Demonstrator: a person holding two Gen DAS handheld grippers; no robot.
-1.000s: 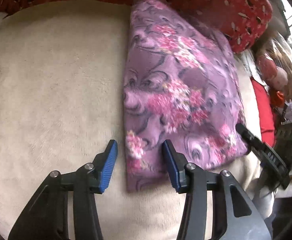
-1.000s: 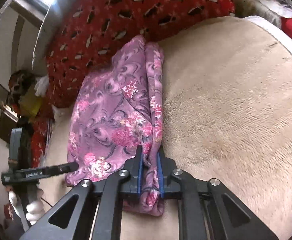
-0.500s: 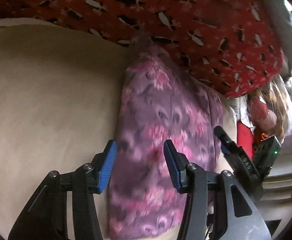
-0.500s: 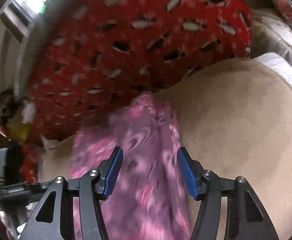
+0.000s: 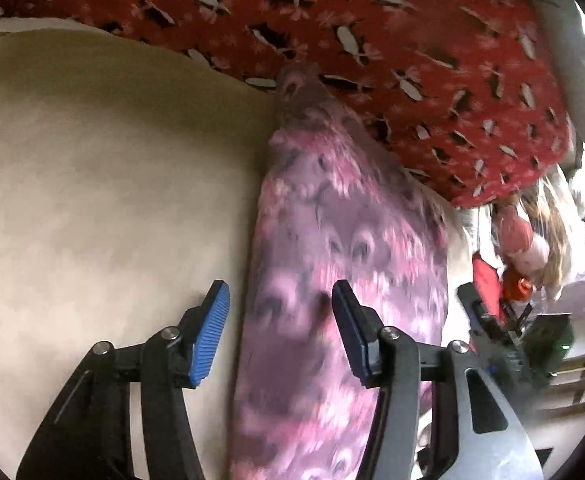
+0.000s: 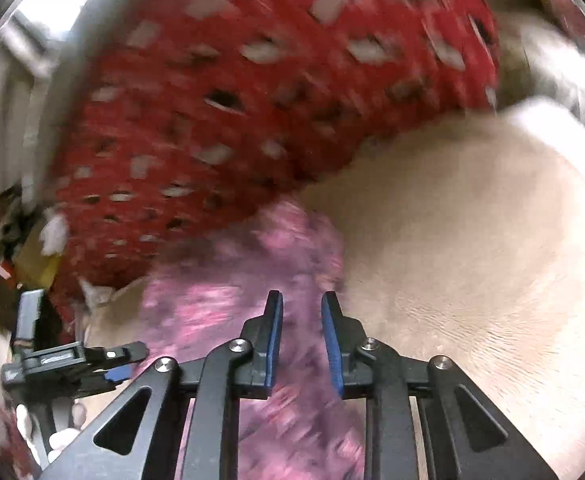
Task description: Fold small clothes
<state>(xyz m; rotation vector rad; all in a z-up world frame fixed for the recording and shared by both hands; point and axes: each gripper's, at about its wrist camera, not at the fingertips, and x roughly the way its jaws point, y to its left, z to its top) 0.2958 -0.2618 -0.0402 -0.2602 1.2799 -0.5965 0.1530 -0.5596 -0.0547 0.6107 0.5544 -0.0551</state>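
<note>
The folded purple floral garment (image 5: pixel 344 280) lies as a long strip on the beige plush blanket (image 5: pixel 104 200), its far end against the red patterned cushion (image 5: pixel 412 40). Only the left view shows a doll (image 5: pixel 532 236) beyond it. The left hand-held gripper (image 5: pixel 280 332) is opening, clear of the cloth. In the blurred right view, the right hand-held gripper (image 6: pixel 301 340) is closing above the cloth, pads not yet gripping.
</note>
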